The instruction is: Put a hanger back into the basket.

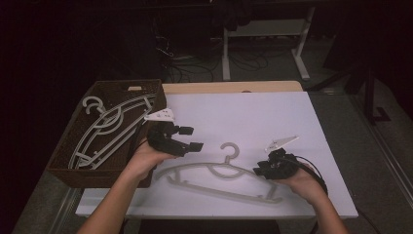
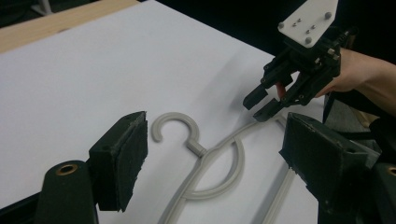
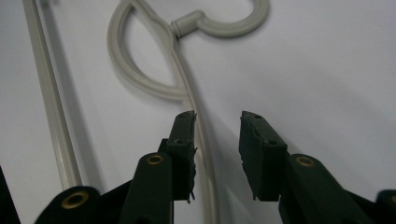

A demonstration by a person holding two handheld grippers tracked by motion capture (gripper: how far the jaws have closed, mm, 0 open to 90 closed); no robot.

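Looks like a job of putting hangers into a basket, and partway done by the look of it.

Already in the dark brown woven basket (image 1: 63, 165) at the left edge of the white desk (image 1: 253, 112): some stacked pale grey hangers (image 1: 107, 126), two or so, lying flat on each other.

Not in yet: one pale grey plastic hanger (image 1: 219, 170), flat on the desk near the front edge, hook pointing to the back edge. Not lifted, not pinched.

Right tongs (image 1: 257, 170) down low at the right arm of that hanger, jaws a little apart. In the right gripper view, one pad just beside the thin arm, but no squeeze on it. Nothing held.

Left tongs (image 1: 192, 138) up over the desk, between the basket and the hook, jaws wide apart and empty.

Left to do, most likely: pinch the hanger, lift it, carry it left, lay it on the others.

Hanger: smooth hard plastic, thin and round like a bent stick, with a curved loop under the hook and a straight bar along the bottom. Basket: rough and bumpy, box-shaped, with low walls. Desk top: flat, smooth, plain white, with a wooden strip along the back edge. Pads on the tongs: black, flat, a bit rough.
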